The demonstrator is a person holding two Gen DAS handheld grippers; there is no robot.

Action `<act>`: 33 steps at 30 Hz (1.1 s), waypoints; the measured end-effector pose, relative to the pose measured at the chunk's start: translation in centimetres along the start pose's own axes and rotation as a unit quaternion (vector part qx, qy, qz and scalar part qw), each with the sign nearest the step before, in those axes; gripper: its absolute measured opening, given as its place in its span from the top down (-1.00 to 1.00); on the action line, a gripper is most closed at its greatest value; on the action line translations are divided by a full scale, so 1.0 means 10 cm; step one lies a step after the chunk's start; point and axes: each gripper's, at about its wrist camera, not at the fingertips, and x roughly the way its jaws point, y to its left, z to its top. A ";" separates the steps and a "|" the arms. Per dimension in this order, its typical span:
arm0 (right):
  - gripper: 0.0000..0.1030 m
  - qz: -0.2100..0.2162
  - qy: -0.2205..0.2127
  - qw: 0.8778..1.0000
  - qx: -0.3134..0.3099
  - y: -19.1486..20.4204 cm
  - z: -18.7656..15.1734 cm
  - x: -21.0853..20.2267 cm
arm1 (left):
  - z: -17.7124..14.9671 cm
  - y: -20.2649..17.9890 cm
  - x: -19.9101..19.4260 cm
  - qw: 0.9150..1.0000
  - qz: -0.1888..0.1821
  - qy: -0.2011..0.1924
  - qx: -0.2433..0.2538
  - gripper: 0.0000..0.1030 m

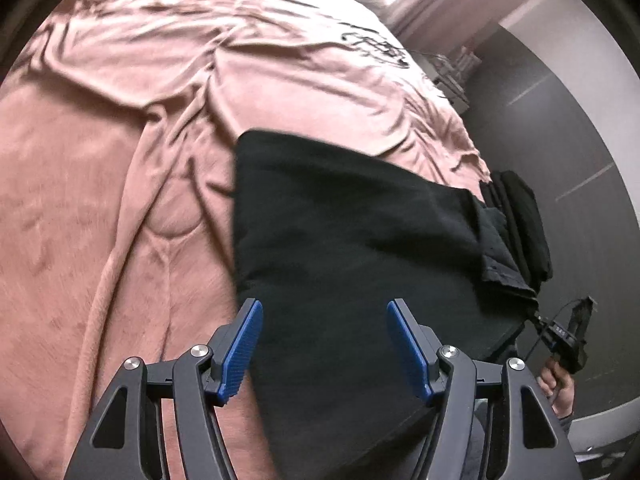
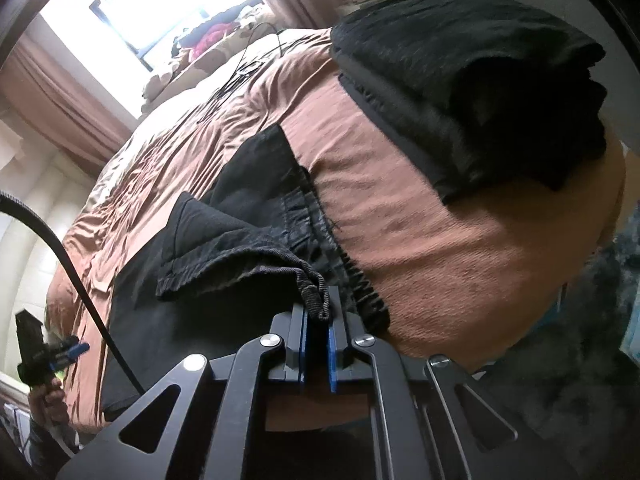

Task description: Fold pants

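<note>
Pants (image 2: 224,240), black, lie spread across the near part of a bed, and their gathered waistband edge is pinched in the right gripper (image 2: 320,320). That gripper's blue pads (image 2: 331,354) are pressed together on the bunched elastic hem, which curls up out of the jaws and folds back over the rest of the garment. From this pinch the waistband runs away along the right side of the fabric, its crinkled elastic lying on the brown blanket (image 2: 460,248) that covers the bed.

Over the leg part of the pants hangs the left gripper (image 1: 324,312), its jaws spread wide with the dark cloth showing between and beneath them; the blue pads (image 1: 244,344) touch nothing that can be made out. In the right wrist view this gripper (image 2: 60,354) shows small at the left edge, held in a hand (image 2: 46,398), with a black cable (image 2: 60,256) arching across in front of it. In the left wrist view the other hand (image 1: 560,388) shows at the right edge, by the waistband end of the pants.

Beyond the pants, toward the corner of the bed, sits a stack of folded black clothes (image 2: 480,92), apart from the garment with bare blanket between. The blanket is creased into long ridges across the middle of the bed. Farther back a thin black cord (image 2: 244,68) trails over the covers toward a bright window (image 2: 152,4) with brownish curtains (image 2: 60,92) beside it.
</note>
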 end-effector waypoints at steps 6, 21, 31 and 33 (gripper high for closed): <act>0.93 -0.030 -0.002 1.000 -0.005 0.02 -0.02 0.01 | -0.01 0.25 0.24 0.999 -0.010 0.025 -0.030 -0.19; 0.89 -0.080 -0.007 0.996 -0.034 0.13 0.00 0.00 | 0.00 0.36 0.47 0.993 -0.097 0.041 -0.047 0.35; 0.76 -0.087 -0.007 0.995 -0.054 0.14 0.03 -0.01 | 0.07 0.37 0.72 0.993 -0.079 0.062 -0.063 0.35; 0.71 -0.087 -0.003 0.995 -0.058 0.13 0.05 0.00 | 0.09 0.39 0.76 0.991 -0.088 0.059 -0.077 0.35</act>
